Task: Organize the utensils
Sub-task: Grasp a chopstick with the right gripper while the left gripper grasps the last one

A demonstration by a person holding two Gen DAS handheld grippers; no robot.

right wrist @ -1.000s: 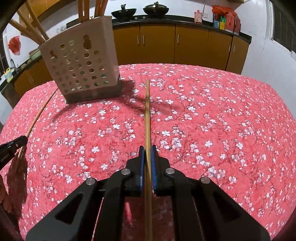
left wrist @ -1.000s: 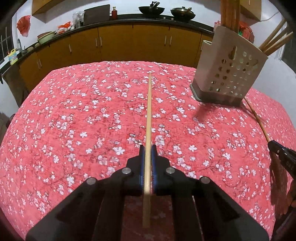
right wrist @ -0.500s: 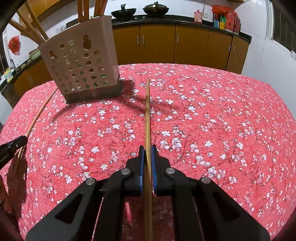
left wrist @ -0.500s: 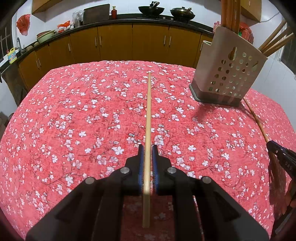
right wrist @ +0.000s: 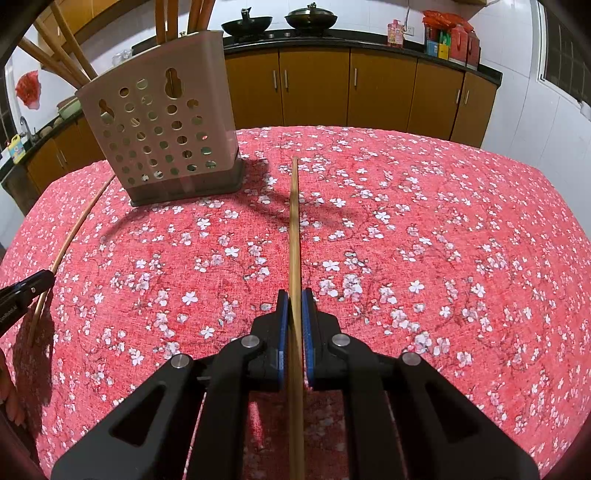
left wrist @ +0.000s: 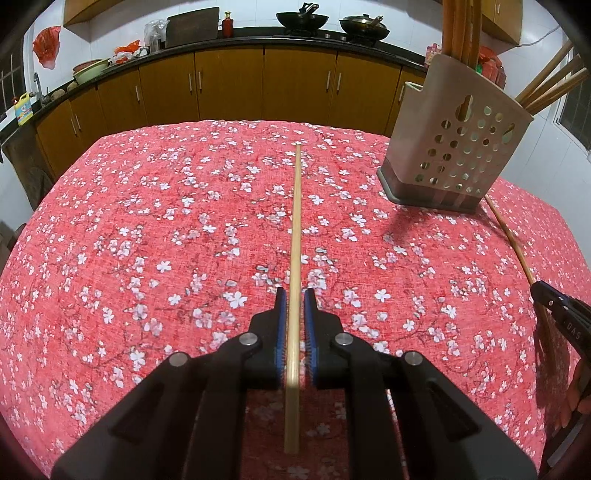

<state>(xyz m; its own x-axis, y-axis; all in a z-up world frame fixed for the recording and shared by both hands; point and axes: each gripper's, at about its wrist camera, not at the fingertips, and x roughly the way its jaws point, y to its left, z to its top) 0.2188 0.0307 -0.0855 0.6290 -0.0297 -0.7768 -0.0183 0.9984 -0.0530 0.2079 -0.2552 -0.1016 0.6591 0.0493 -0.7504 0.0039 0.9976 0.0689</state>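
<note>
The left gripper [left wrist: 294, 306] is nearly closed, its blue ribbed pads pinching a pale chopstick [left wrist: 295, 229] that runs straight ahead between the fingers, its tip far forward over the cloth and its butt end sticking back under the black jaws. The right gripper [right wrist: 294, 304] is likewise pressed together on a darker, browner chopstick [right wrist: 294, 229], thin, straight and wooden, pointing dead ahead.

Ahead and to the right of the left gripper, ahead and to the left of the right one, stands the holder [left wrist: 456, 147]: a beige plastic box with round holes punched in its wall and a grey base, upright on the table. More chopsticks [right wrist: 66, 55] lean out of its top.

The tablecloth [left wrist: 147, 221] is red woven fabric printed with small white blossoms. Behind it run brown cabinets [right wrist: 314, 88] under a dark counter carrying two black woks [left wrist: 301, 16].
</note>
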